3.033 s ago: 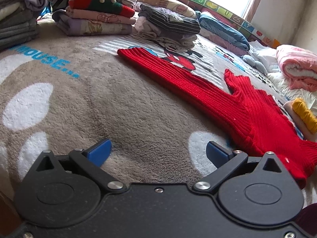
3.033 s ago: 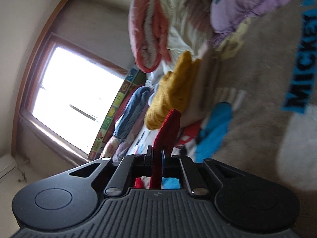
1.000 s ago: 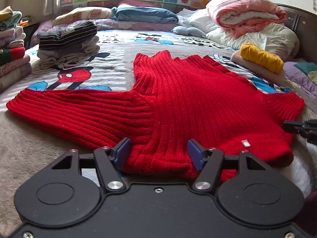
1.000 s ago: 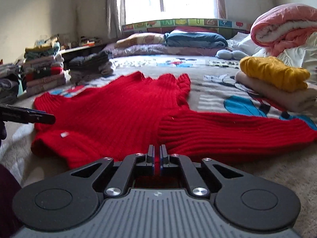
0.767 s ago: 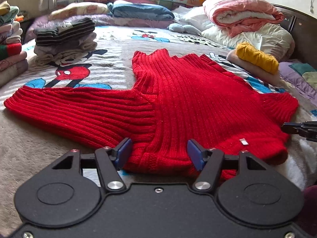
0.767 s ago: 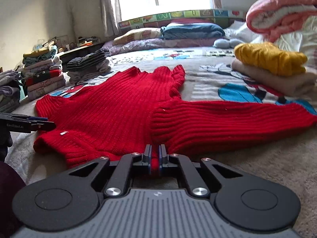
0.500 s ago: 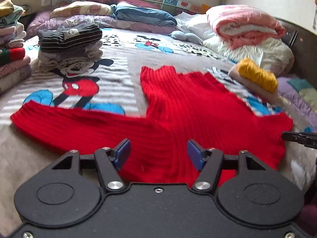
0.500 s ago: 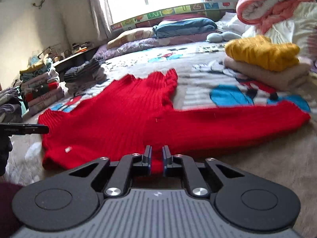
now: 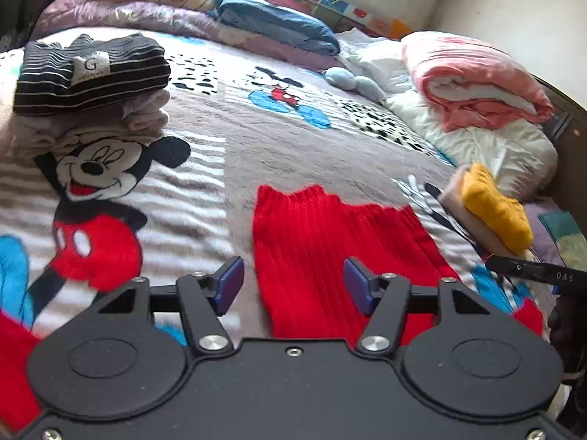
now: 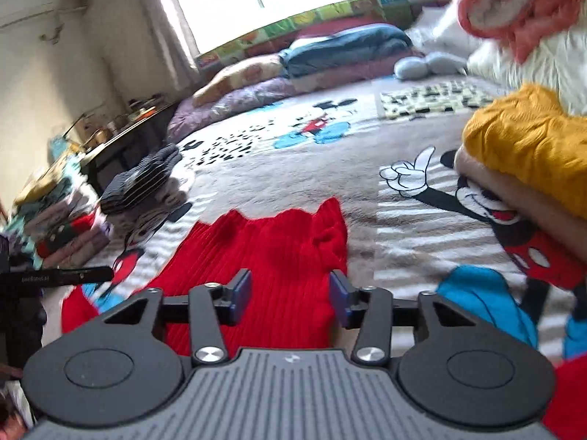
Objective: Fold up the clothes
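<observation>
A red ribbed sweater [image 9: 323, 242] lies spread flat on the Mickey Mouse blanket [image 9: 279, 146], its far hem pointing away from me. It also shows in the right wrist view [image 10: 264, 256]. My left gripper [image 9: 291, 286] is open and empty, held above the sweater's body. My right gripper [image 10: 290, 293] is open and empty, also above the sweater, near its right side. Each gripper's tip shows at the edge of the other's view.
A stack topped by a black striped garment [image 9: 88, 73] sits at the left. A folded yellow sweater on a beige one [image 9: 491, 212] sits at the right. Pink and white bedding [image 9: 473, 84] and pillows [image 9: 279, 25] lie at the back. More folded stacks [image 10: 62, 223] stand at the far left.
My right gripper has opened and let go of the red sweater. Both grippers have lifted and moved forward over the sweater, which stays flat on the bed.
</observation>
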Demonstrator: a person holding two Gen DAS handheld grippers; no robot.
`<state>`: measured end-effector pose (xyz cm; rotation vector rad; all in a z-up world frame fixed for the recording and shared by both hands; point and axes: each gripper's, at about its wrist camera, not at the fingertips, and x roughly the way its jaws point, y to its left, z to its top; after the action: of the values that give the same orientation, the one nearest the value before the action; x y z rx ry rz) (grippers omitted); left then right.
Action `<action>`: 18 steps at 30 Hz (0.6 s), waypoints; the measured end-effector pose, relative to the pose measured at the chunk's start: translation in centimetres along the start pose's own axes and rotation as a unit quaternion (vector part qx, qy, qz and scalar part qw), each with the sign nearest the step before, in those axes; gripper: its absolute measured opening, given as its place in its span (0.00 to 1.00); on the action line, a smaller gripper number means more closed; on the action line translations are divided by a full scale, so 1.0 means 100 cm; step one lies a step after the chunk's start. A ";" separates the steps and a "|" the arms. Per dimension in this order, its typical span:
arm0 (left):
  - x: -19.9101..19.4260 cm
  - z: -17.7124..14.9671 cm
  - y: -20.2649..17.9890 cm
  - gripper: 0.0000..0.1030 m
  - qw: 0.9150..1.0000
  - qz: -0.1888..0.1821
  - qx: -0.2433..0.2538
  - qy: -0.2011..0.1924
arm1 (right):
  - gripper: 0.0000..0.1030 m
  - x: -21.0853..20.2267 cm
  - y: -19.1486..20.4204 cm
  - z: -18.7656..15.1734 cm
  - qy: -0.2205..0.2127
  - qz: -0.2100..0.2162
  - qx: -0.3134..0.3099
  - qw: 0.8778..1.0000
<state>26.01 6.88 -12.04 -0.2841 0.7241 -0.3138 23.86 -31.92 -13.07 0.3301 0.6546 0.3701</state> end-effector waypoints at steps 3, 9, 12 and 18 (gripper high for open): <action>0.021 0.014 0.011 0.54 1.000 -0.002 -0.024 0.012 | 0.50 0.025 -0.011 0.011 0.013 -0.009 0.020 1.000; 0.058 0.035 0.027 0.54 0.997 -0.018 -0.063 0.040 | 0.50 0.069 -0.024 0.026 0.039 -0.010 0.042 0.998; 0.072 0.040 0.030 0.54 0.996 -0.021 -0.068 0.055 | 0.50 0.083 -0.029 0.032 0.039 -0.011 0.056 0.998; 0.092 0.041 0.029 0.33 0.995 -0.025 -0.069 0.072 | 0.50 0.105 -0.032 0.038 0.047 -0.015 0.044 0.998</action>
<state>35.81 6.69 -15.71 -0.4148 0.8834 -0.3353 34.75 -30.90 -17.11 0.3875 0.7682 0.3298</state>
